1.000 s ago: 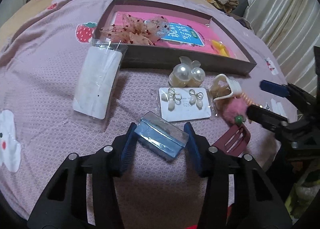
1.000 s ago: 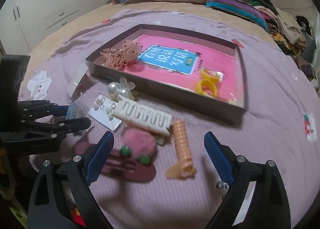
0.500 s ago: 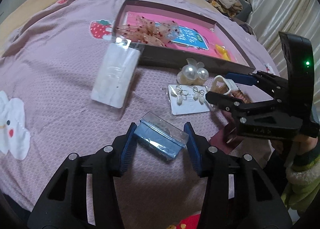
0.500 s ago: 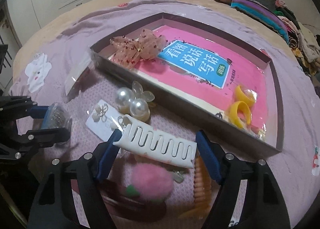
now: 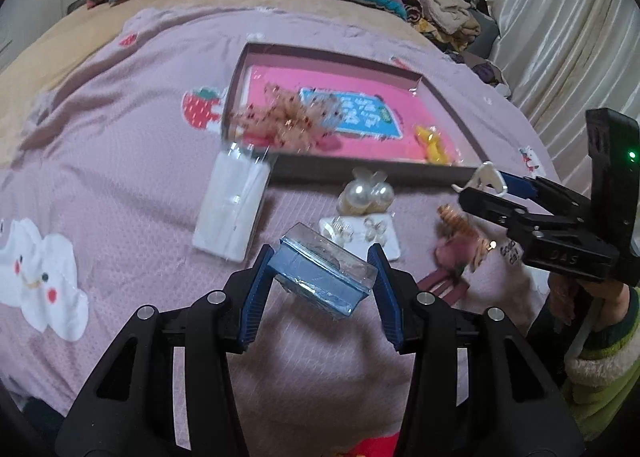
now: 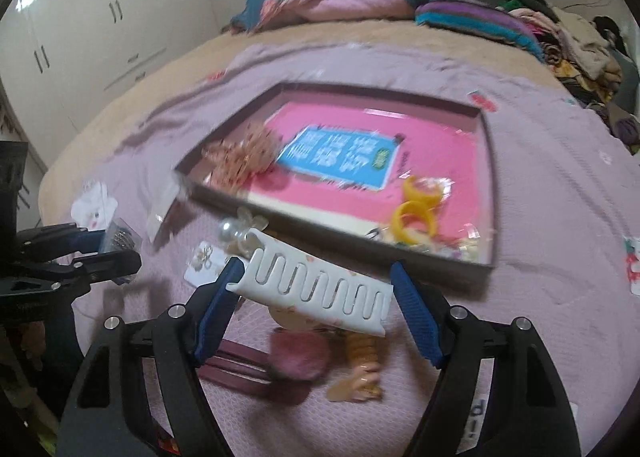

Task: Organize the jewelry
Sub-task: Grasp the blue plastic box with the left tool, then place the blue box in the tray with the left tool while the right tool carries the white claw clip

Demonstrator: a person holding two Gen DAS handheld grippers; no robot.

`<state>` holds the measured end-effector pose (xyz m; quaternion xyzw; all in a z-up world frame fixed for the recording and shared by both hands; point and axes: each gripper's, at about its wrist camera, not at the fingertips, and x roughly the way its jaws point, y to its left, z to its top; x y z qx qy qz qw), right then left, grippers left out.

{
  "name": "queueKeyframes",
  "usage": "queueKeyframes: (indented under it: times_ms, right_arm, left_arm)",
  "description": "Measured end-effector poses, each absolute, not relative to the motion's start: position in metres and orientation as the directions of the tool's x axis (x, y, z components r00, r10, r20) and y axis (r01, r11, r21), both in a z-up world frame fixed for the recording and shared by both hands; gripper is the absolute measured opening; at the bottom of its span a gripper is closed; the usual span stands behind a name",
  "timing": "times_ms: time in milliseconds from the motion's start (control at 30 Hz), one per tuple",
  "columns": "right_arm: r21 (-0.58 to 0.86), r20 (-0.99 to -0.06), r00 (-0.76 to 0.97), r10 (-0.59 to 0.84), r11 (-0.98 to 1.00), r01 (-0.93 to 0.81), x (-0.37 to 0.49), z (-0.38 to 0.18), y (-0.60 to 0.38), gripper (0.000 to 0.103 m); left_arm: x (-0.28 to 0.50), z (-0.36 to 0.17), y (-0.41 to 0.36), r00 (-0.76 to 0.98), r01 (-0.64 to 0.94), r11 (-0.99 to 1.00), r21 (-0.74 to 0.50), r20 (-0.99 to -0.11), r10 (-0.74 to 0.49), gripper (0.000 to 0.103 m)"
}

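Left wrist view shows the left gripper (image 5: 322, 263) clamped on a small clear box (image 5: 322, 277) with a blue insert; both blue pads press its two ends, and the box sits tilted between them, lifted clear of the pink blanket (image 5: 120, 177). Beyond the box lie an earring card (image 5: 360, 233) and a pearl clip (image 5: 366, 195), and to the left a white packet (image 5: 232, 209). Farther away sits the tray (image 5: 360, 173), holding a sheer bow (image 5: 280, 123) at its near left and yellow rings (image 5: 430, 143) at its right. At the right edge the right gripper (image 5: 486, 187) comes in from the side with a white piece at its tips, above an orange clip (image 5: 460, 223) and a pink pompom (image 5: 450, 255).

Right wrist view shows the right gripper (image 6: 316, 283) closed on a white comb clip (image 6: 320, 289), which spans the gap crosswise with one end against each pad; its jaws have just been closing onto it. The clip hangs above the blanket (image 6: 560, 297), just short of the tray's (image 6: 490, 197) near wall. Under it lie the pompom (image 6: 298, 357), the orange clip (image 6: 360, 377) and a maroon clip (image 6: 236, 373). At the left the left gripper (image 6: 104, 247) holds the box (image 6: 120, 239).
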<state>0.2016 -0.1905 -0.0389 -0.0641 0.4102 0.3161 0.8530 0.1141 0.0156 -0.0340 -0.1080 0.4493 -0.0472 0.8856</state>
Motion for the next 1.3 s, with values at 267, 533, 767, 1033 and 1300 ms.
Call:
queueKeyframes:
  times_ms: [267,533,767,1033,1300]
  right_arm:
    - [0.182,-0.690,0.537,0.486,0.834,-0.520,0.204,-0.015,-0.230,0.074]
    - [0.223,-0.654,0.580,0.485,0.857,-0.464,0.212,0.005,-0.259,0.074]
    - [0.220,-0.621,0.617,0.483,0.863,-0.455,0.214,0.023,-0.271,0.074]
    - [0.221,-0.591,0.650,0.478,0.871,-0.439,0.223,0.043,-0.280,0.074]
    - [0.212,-0.591,0.655,0.471,0.874,-0.438,0.241,0.054,-0.273,0.074]
  left_arm:
    - [0.134,-0.015,0.003,0.619,0.021,0.974,-0.227,-0.762,-0.191,0.040]
    - [0.157,0.003,-0.006,0.644,0.045,0.973,-0.227,-0.738,-0.202,0.039]
    - [0.173,0.012,-0.017,0.657,0.081,0.973,-0.215,-0.722,-0.214,0.040]
    - [0.195,0.015,-0.027,0.646,0.099,0.973,-0.211,-0.730,-0.223,0.040]
    - [0.217,0.018,-0.035,0.638,0.123,0.969,-0.213,-0.731,-0.241,0.040]
